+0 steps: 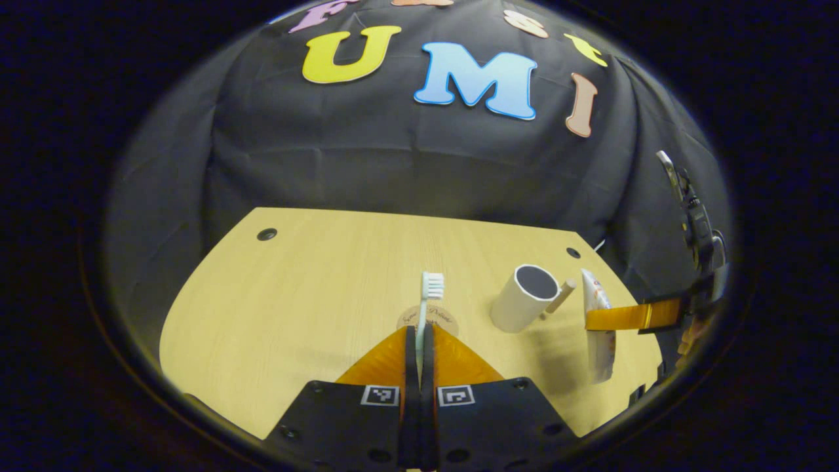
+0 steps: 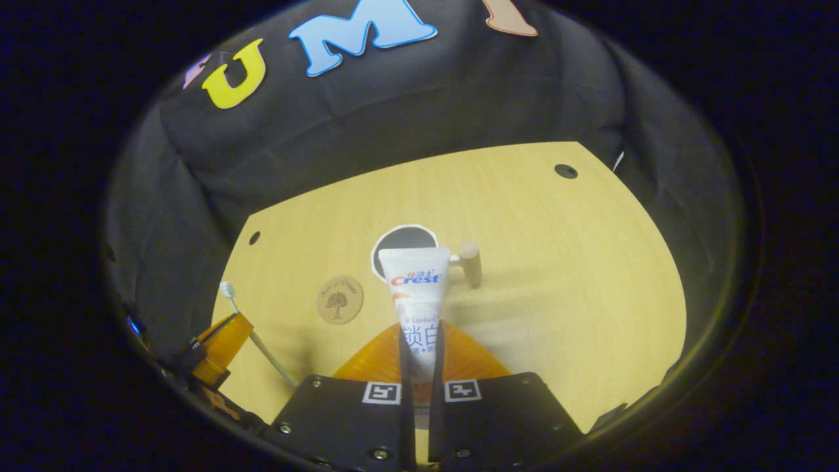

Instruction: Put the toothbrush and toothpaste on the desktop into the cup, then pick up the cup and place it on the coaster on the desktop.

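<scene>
Toothbrush (image 1: 429, 303) clamped upright in left tool (image 1: 419, 341) | toothpaste (image 2: 417, 295) gripped by right tool (image 2: 419, 341), before cup (image 2: 401, 241)

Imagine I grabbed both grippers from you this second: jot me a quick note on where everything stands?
Left gripper: shut on the toothbrush, bristles up, held above the desktop.
Right gripper: shut on the toothpaste, held up with the cup just behind it.
Cup: upright on the desktop, nothing in it, handle to one side.
Coaster: flat on the desktop beside the cup, bare.
Done: both items picked up.
Left: drop toothbrush and toothpaste into the cup, then set the cup on the coaster.
</scene>
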`<state>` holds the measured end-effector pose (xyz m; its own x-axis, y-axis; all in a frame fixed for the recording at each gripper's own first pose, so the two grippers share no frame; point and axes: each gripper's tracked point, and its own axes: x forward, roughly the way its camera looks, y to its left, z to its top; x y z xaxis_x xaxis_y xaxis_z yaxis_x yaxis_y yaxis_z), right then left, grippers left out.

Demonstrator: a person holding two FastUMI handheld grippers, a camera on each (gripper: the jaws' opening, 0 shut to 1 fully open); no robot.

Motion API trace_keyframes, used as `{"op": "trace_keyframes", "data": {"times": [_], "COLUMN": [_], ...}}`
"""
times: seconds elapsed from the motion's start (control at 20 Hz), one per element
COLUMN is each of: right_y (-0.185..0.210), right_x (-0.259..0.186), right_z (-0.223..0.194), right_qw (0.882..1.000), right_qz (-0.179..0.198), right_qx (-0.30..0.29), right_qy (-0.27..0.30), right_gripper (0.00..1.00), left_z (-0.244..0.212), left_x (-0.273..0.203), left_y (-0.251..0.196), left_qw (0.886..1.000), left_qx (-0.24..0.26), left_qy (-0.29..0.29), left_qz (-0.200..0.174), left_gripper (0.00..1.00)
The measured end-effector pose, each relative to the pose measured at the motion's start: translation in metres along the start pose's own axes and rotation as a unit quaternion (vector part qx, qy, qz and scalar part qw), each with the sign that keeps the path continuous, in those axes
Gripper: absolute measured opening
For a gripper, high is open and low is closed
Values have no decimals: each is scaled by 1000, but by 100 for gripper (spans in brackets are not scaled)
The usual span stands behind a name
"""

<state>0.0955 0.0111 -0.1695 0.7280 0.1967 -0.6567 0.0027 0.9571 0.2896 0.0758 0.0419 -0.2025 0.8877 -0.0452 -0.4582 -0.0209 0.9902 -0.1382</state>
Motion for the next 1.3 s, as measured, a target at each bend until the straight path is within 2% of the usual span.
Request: {"op": "trace_keyframes", "data": {"times": [0.35,0.75,0.95,1.3], "right_y": [18,24,19,22], "right_x": [14,53,76,94], "right_z": [64,136,147,140], "right_qw": [998,991,989,984], "right_qz": [24,33,19,-13], "right_qx": [10,55,52,-13], "right_qy": [-50,-113,-136,-179], "right_gripper": [10,10,10,10], "left_z": [29,36,38,45], "left_x": [2,1,-2,-7], "left_y": [-9,6,17,24], "left_qw": [1000,1000,1000,1000], "left_qx": [4,-4,-8,-1], "left_qy": [-16,-8,-4,-3], "left_qz": [-15,-6,2,10], "left_gripper": [7,7,7,7]}}
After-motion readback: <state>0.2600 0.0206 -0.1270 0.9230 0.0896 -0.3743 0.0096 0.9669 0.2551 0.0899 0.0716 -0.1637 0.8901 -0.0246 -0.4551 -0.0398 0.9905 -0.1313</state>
